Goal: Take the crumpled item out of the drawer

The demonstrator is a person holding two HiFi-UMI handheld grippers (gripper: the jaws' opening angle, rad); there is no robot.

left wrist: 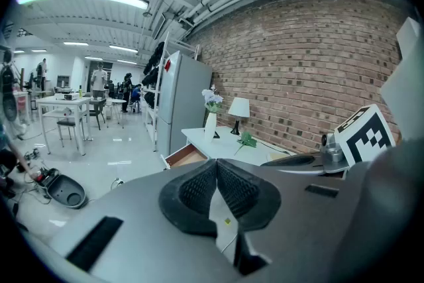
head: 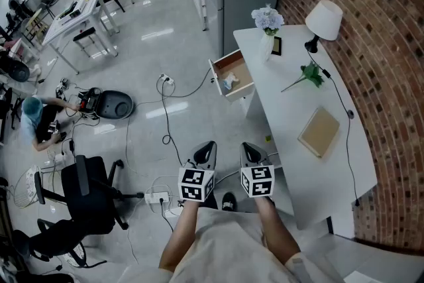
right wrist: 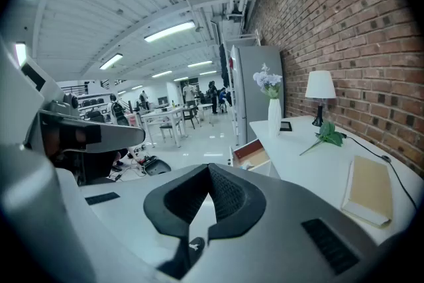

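We think we are at the very start. Our left gripper (head: 205, 149) and right gripper (head: 249, 150) are both pinched tight, holding nothing. The crumpled item (head: 229, 82) lies in the open drawer (head: 236, 65), far ahead. Next we must go closer and open one gripper.

Open floor (head: 199, 122) leads to the pulled-out drawer (head: 244, 76), open above; a vase (head: 267, 46) stands just beside on the desk (head: 291, 109).

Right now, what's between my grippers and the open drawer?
In the head view, only bare floor separates the left gripper and right gripper from the drawer holding the crumpled item; a cable runs left of that stretch.
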